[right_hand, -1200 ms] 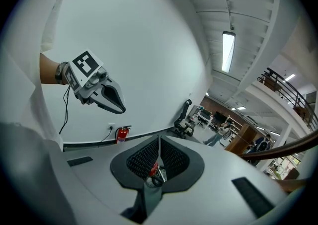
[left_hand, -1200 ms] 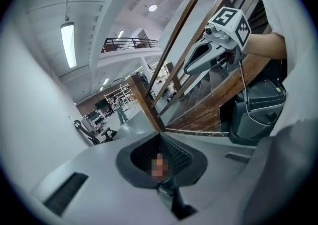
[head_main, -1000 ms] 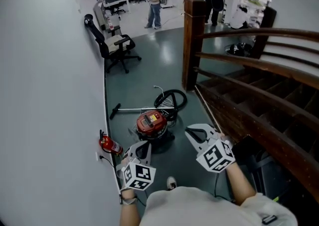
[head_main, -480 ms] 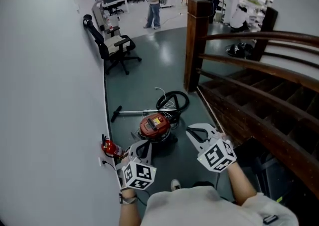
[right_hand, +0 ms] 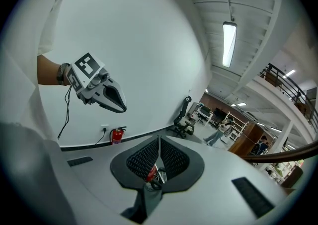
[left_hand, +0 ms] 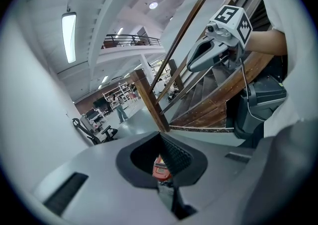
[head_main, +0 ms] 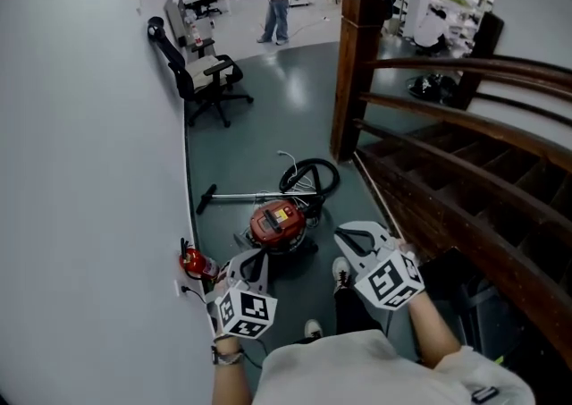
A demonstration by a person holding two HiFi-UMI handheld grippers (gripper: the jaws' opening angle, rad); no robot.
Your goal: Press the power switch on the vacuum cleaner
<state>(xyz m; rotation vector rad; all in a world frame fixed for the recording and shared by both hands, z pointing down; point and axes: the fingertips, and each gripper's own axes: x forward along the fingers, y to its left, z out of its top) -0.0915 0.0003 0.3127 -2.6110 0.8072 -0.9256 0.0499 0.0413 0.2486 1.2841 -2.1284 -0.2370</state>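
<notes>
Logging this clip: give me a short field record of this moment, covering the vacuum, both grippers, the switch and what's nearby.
setting: floor between a white wall and a wooden staircase
vacuum cleaner: red canister on the floor, hose coiled behind it, wand lying toward the wall
left gripper: shut, empty, in the air short of the vacuum cleaner
right gripper: shut, empty, apart from it
switch: too small to make out; neither gripper touches the vacuum cleaner
nearby: fire extinguisher at the wall, office chair further along

Teal floor (head_main: 261, 130) under vacuum cleaner (head_main: 275, 223)
</notes>
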